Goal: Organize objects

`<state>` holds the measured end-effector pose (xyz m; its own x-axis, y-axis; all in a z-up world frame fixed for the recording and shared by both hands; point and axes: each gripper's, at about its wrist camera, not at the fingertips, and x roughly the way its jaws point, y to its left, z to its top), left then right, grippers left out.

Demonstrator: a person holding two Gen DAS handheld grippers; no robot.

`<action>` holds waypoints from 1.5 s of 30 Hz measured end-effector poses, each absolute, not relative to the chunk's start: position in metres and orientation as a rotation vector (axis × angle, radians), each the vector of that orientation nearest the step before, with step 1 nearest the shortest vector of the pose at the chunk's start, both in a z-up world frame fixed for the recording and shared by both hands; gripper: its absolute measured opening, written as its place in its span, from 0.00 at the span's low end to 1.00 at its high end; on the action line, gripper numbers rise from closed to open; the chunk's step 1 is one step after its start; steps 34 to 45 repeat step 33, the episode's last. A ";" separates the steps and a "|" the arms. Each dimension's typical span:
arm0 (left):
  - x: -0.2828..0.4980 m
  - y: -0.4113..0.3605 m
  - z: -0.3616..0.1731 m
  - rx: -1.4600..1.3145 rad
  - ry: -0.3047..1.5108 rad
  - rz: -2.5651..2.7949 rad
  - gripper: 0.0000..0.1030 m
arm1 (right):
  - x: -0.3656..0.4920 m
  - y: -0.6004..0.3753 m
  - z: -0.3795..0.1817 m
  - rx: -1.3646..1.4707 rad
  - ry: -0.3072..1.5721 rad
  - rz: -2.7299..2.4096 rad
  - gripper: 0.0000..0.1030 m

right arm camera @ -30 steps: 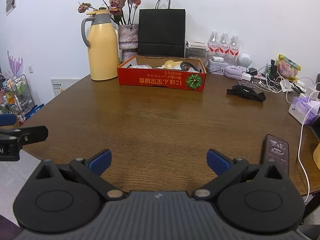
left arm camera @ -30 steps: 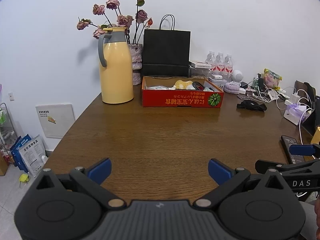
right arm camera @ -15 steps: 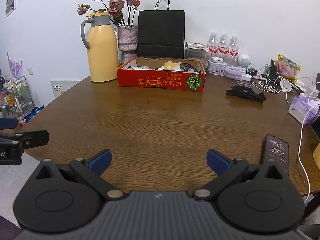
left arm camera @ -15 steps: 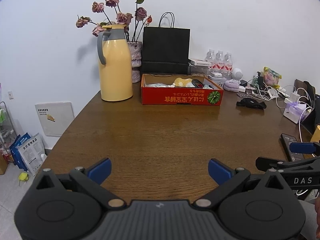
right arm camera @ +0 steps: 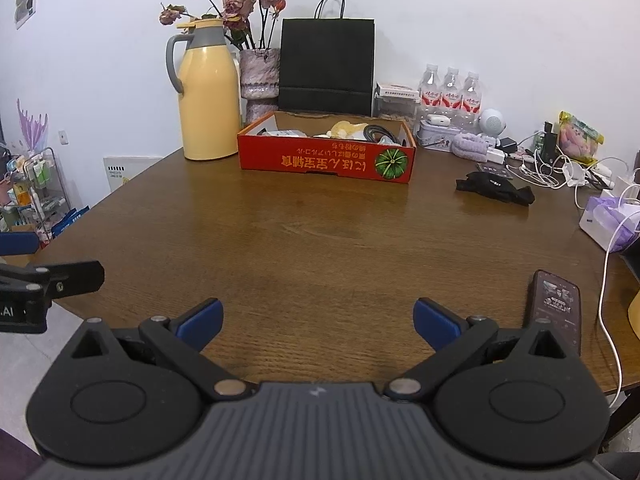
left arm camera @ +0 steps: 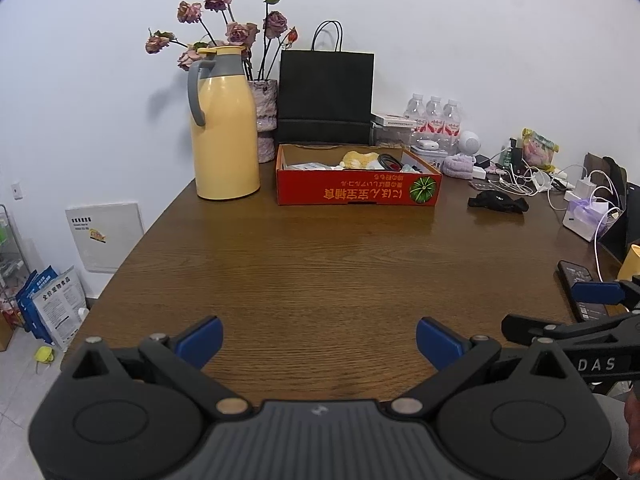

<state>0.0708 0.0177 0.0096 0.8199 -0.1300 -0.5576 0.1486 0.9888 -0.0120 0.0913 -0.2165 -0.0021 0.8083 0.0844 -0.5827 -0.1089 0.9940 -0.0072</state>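
Both claws wide open, nothing held: left claw (left arm camera: 319, 343) and right claw (right arm camera: 318, 322) hover over the near edge of the worktop (right arm camera: 320, 240), blue pads (right arm camera: 202, 320) well apart. We see the left claw's tip at the left edge of the right wrist view, and the right claw's at the right edge of the left wrist view.

Containers:
- Red cardboard box (right arm camera: 326, 158) at the far side of the worktop, open top. Inside we make out something yellow (right arm camera: 346, 128), a coiled black cable (right arm camera: 376, 132) and white packets; the rest is hidden by the front wall.
- Yellow thermos jug (right arm camera: 206, 92) just left of the box, lid on.
- Vase (right arm camera: 259, 80) with dried roses behind the jug, black paper bag (right arm camera: 327, 68) behind the box.
- Three water bottles (right arm camera: 450, 94) against the wall, right of the bag.

Surface: dark wood, bare in the middle. Black cloth item (right arm camera: 494, 188) right of the box; phone (right arm camera: 556, 308) lies flat near the right claw. A tangle of white cables and chargers (right arm camera: 552, 168) sits at far right, along with a tissue box (right arm camera: 612, 220).

Room: white wall, wire rack (right arm camera: 40, 188) on the floor at left.

Hard to tell: small items among the cables, and a yellow object cut off at the right edge.
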 end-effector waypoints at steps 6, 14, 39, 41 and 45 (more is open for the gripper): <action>0.070 0.017 0.009 0.032 0.593 -0.150 1.00 | 0.090 -0.216 -0.001 -0.046 0.614 0.103 1.00; 0.071 0.016 0.008 0.035 0.594 -0.150 1.00 | 0.092 -0.219 -0.005 -0.036 0.616 0.086 1.00; 0.071 0.013 0.005 0.054 0.586 -0.144 1.00 | 0.093 -0.220 -0.006 -0.039 0.613 0.078 1.00; 0.071 0.013 0.005 0.054 0.586 -0.144 1.00 | 0.093 -0.220 -0.006 -0.039 0.613 0.078 1.00; 0.071 0.013 0.005 0.054 0.586 -0.144 1.00 | 0.093 -0.220 -0.006 -0.039 0.613 0.078 1.00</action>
